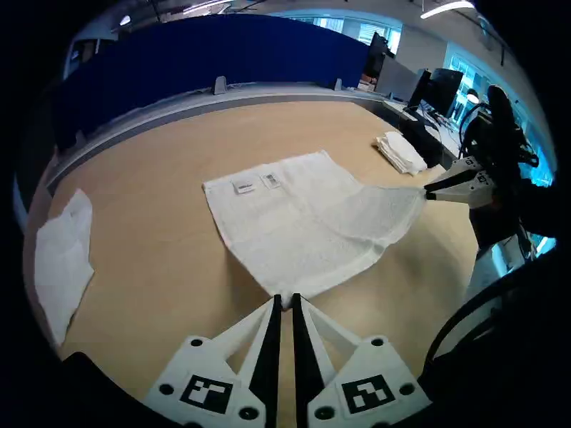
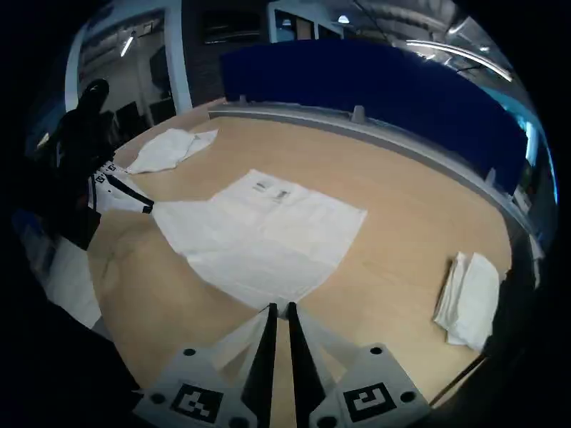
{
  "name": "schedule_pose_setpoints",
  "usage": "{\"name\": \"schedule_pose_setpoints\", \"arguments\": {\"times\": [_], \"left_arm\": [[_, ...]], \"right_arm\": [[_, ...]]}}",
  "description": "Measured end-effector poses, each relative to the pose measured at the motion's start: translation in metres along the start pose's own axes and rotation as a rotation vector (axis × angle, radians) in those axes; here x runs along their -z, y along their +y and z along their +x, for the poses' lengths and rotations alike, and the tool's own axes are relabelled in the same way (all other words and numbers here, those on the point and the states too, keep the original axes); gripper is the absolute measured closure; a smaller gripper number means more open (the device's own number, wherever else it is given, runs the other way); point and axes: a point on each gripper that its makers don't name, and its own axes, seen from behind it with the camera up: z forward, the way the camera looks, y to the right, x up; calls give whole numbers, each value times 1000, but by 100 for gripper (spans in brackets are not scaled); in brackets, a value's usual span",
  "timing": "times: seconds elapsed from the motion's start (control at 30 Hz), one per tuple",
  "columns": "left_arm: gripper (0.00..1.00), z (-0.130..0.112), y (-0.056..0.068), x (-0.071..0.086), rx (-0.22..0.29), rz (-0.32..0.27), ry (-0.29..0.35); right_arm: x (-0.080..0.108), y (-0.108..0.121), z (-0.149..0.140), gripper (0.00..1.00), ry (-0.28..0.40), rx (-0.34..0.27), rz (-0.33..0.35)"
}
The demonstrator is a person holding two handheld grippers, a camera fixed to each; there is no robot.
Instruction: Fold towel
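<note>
A white towel (image 1: pixel 307 214) lies spread on the wooden table (image 1: pixel 157 235), with two small labels near its far edge. My left gripper (image 1: pixel 285 301) is shut on the towel's near corner and lifts it slightly. My right gripper (image 1: pixel 427 192) shows farther off at the right in the left gripper view, pinching the opposite corner. In the right gripper view the same towel (image 2: pixel 264 228) stretches ahead, with my right gripper (image 2: pixel 278 308) shut on its near corner. The left gripper (image 2: pixel 148 207) appears at the left there, holding the other corner.
A loose white cloth (image 1: pixel 61 260) lies at the table's left edge. A folded white towel (image 1: pixel 401 151) sits at the far right. A blue partition (image 1: pixel 207 53) runs along the back. A person in dark clothing (image 1: pixel 510 164) stands behind the right gripper.
</note>
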Motion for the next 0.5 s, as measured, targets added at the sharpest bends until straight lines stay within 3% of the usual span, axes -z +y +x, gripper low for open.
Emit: {"name": "schedule_pose_setpoints", "arguments": {"times": [0.3, 0.5], "left_arm": [[89, 23, 7, 34, 46, -1, 25], [89, 27, 11, 43, 79, -4, 34]], "right_arm": [[32, -7, 24, 89, 38, -29, -2], [39, -9, 25, 89, 37, -38, -2]]}}
